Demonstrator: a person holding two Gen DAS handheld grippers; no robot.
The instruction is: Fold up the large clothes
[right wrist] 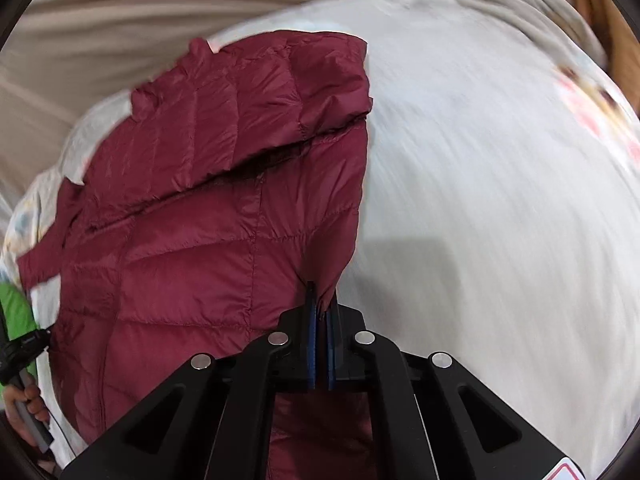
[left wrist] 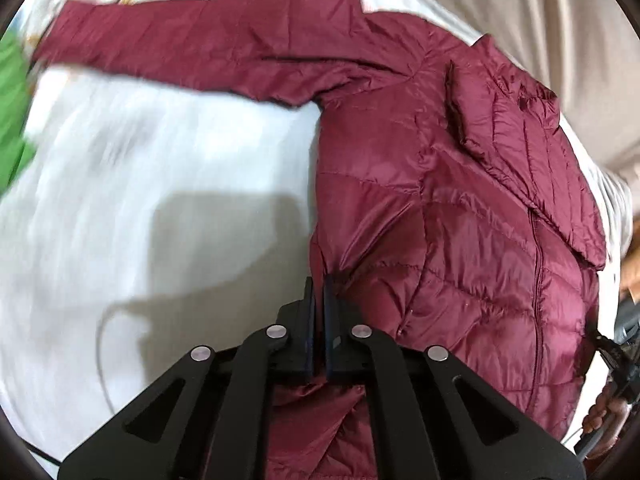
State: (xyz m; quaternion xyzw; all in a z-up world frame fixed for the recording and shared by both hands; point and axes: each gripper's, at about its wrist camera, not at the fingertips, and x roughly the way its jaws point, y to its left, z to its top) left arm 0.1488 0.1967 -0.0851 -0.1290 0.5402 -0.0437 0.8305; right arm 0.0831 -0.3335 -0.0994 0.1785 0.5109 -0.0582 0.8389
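Jacket: a maroon quilted jacket (left wrist: 460, 208) is lying spread on a white bed sheet (left wrist: 152, 184), front up, zipper closed; its body is stretching away ahead of both claws.
Hem: the near edge is being lifted at two corners, one at each claw.
Left claw: the left claw (left wrist: 319, 292) is pressed together and pinching the jacket's side edge near the hem; fabric is passing between the pads and hanging below them.
Right claw: the right claw (right wrist: 321, 304) is pinching the opposite hem corner, with a tongue of fabric caught between its blue pads.
Sleeves: one sleeve (left wrist: 180, 48) is reaching out straight, far ahead and to the left of the left claw; the other (right wrist: 260, 108) is lying folded across the chest, ahead of the right claw.
Progress (judged): early to middle; one sleeve is in, one is still out, and the body is unfolded.
Remaining (judged): carrying the hem toward the collar, tucking the loose sleeve.
Surroundings: a green cloth (left wrist: 12, 120) is lying far left; beige drapery (right wrist: 120, 20) is hanging beyond the bed.
Image note: the sheet is motion-blurred.
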